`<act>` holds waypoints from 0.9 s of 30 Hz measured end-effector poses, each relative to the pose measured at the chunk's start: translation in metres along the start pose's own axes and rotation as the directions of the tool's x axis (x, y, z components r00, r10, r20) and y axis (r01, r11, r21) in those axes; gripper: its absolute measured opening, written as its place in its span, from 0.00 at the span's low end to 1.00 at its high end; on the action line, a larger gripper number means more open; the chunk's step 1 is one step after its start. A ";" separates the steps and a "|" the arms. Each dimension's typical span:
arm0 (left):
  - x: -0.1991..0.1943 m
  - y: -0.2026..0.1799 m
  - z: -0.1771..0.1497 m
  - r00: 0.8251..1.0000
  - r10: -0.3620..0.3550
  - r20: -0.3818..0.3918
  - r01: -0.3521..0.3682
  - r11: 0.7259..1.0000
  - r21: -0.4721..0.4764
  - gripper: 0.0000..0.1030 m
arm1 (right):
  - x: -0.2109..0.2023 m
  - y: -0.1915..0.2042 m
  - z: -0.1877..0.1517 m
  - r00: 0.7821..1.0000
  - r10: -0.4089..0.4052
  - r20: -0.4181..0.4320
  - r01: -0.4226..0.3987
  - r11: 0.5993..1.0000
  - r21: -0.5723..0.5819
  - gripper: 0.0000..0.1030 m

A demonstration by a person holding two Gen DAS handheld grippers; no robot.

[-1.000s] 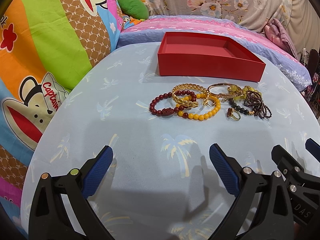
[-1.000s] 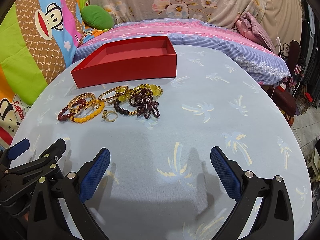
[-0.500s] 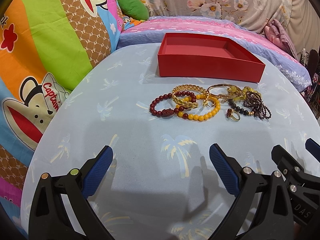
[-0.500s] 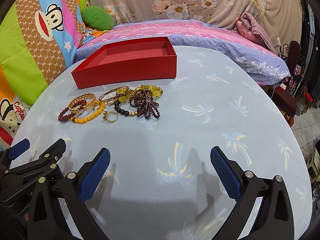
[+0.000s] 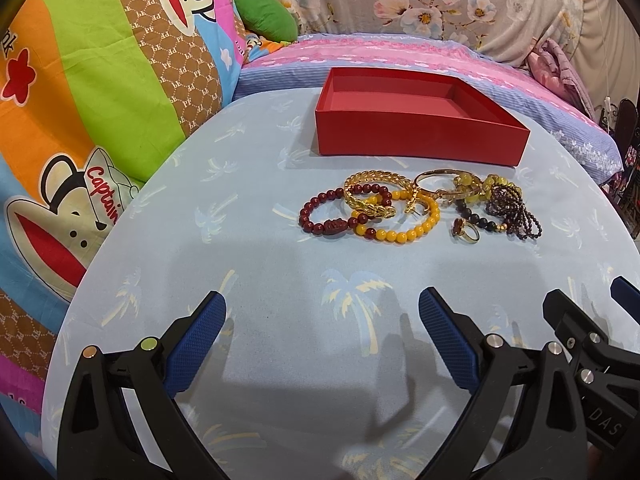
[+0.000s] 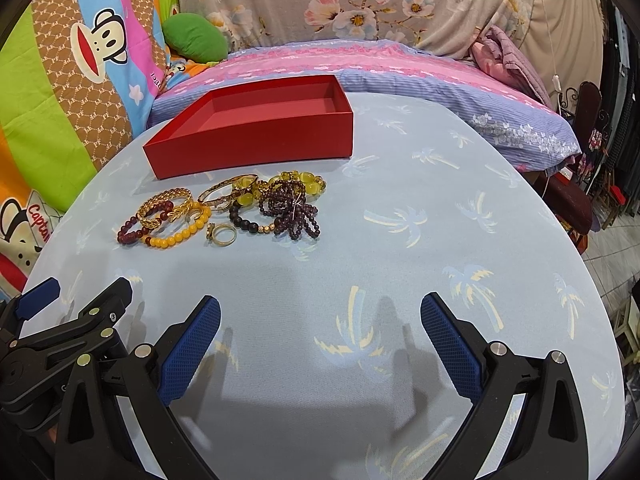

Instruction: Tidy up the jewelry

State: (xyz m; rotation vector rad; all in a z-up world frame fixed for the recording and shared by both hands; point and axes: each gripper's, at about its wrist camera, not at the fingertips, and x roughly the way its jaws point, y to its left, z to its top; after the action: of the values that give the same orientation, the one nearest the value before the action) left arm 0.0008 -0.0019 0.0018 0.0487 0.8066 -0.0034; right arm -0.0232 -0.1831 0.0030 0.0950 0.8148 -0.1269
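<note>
A pile of jewelry lies on the light blue palm-print table [image 5: 248,272], in front of an empty red box [image 5: 416,136] that also shows in the right wrist view [image 6: 256,140]. It holds a dark red bead bracelet [image 5: 320,220], a gold chain bracelet [image 5: 370,192], a yellow bead bracelet [image 5: 404,232], a gold ring [image 5: 466,230] and purple beads [image 5: 512,208]. My left gripper [image 5: 322,336] is open and empty, well short of the pile. My right gripper [image 6: 320,336] is open and empty, right of the left one, near the pile [image 6: 224,208].
Bright cartoon-print cushions [image 5: 80,92] rise along the table's left side. A pink and lilac striped bed [image 6: 380,68] lies behind the box. The table's right edge drops to a tiled floor [image 6: 608,248] with dark furniture.
Both grippers have drifted very slightly; the jewelry and box sit a touch lower in the views. Nothing was taken hold of or moved.
</note>
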 end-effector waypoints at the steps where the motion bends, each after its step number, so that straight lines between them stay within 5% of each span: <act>1: 0.000 0.000 0.001 1.000 0.000 0.001 0.000 1.000 0.000 0.90 | 0.000 0.000 0.001 1.000 0.002 0.000 -0.002 1.000 -0.001 0.94; 27: 0.000 0.000 0.001 1.000 -0.003 -0.006 0.003 1.000 0.000 0.90 | -0.002 -0.001 0.003 1.000 0.008 0.006 -0.008 1.000 0.007 0.94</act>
State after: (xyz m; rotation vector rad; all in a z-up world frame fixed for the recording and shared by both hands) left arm 0.0018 -0.0019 0.0025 0.0479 0.8128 -0.0057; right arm -0.0223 -0.1846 0.0061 0.1044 0.8078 -0.1221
